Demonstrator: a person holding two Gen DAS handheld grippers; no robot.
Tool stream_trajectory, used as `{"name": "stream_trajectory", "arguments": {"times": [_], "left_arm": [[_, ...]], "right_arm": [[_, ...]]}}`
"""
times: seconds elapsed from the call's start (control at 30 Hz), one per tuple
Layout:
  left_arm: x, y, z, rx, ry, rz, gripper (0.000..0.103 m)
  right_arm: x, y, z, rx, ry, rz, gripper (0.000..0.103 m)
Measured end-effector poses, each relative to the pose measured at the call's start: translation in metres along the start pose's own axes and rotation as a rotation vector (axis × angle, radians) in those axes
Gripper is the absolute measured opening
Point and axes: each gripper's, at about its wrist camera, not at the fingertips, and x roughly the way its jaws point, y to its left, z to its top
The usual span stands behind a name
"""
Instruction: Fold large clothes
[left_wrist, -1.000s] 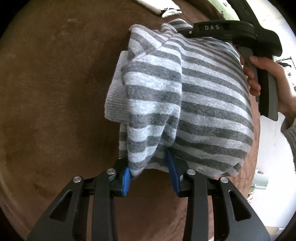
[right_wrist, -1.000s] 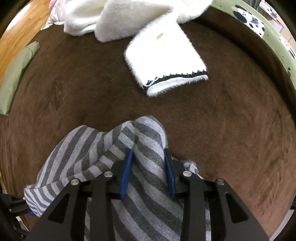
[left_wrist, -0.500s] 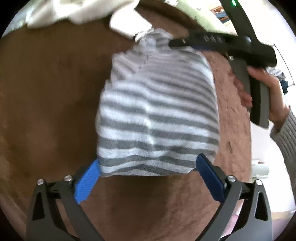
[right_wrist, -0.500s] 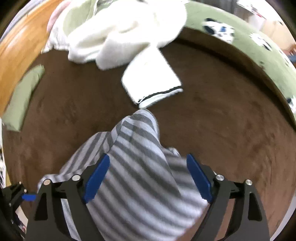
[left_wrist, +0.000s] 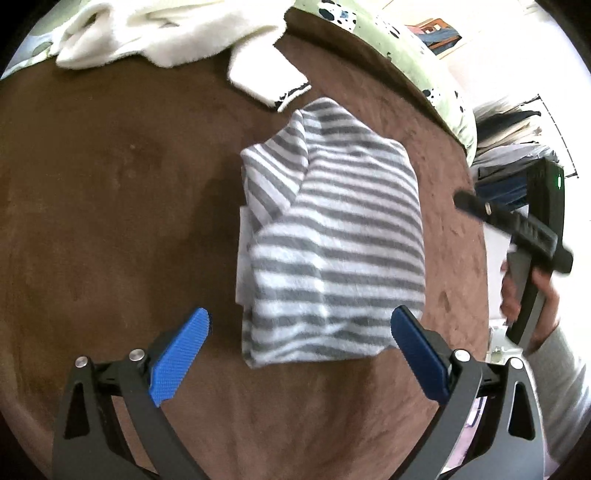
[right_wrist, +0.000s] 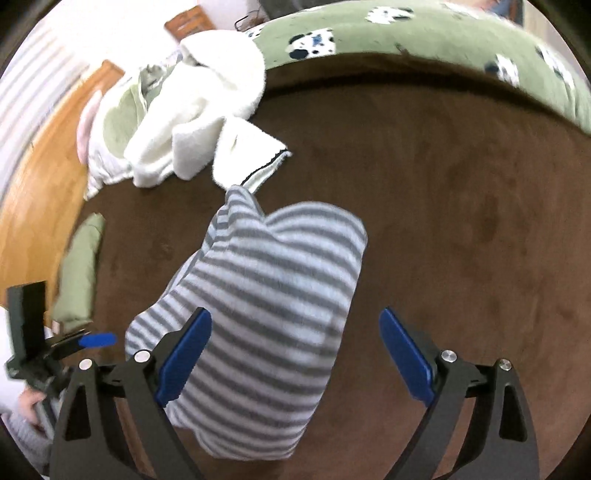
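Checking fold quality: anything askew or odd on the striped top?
Mostly neat, but the striped top has a flap at its far end folded diagonally, and a pale layer pokes out along one side edge. Both grippers are open and clear of it.

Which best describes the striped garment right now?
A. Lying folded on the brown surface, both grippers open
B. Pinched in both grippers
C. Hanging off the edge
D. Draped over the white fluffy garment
A: the striped garment lies folded on the brown surface, free of the open left gripper and right gripper.

Left gripper (left_wrist: 301, 349) and right gripper (right_wrist: 295, 352) have just been opening, empty, angled downward.
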Motion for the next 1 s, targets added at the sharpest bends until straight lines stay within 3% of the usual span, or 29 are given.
{"name": "stream_trajectory", "arguments": {"times": [0.17,0.37,0.43,0.73,1.0], "left_arm": [[0.026,0.013,0.016,0.013,0.041,-0.1,0.096],[0.071,0.018,0.027,0.033,0.118,-0.129,0.096],[0.08,0.019,0.028,0.039,0.127,-0.15,0.096],[0.114,0.034,0.028,-0.014,0.18,-0.258,0.098],[0.123,0.049,0.02,-0.047,0.158,-0.351,0.098]], "right_arm": [[0.016,-0.014,-0.017,0.063,0.017,0.058,0.091],[0.054,-0.023,-0.033,0.101,0.07,0.155,0.091],[0.064,-0.027,-0.034,0.123,0.068,0.206,0.096],[0.091,-0.048,-0.032,0.187,0.12,0.372,0.097],[0.115,-0.056,-0.029,0.234,0.188,0.513,0.098]]}}
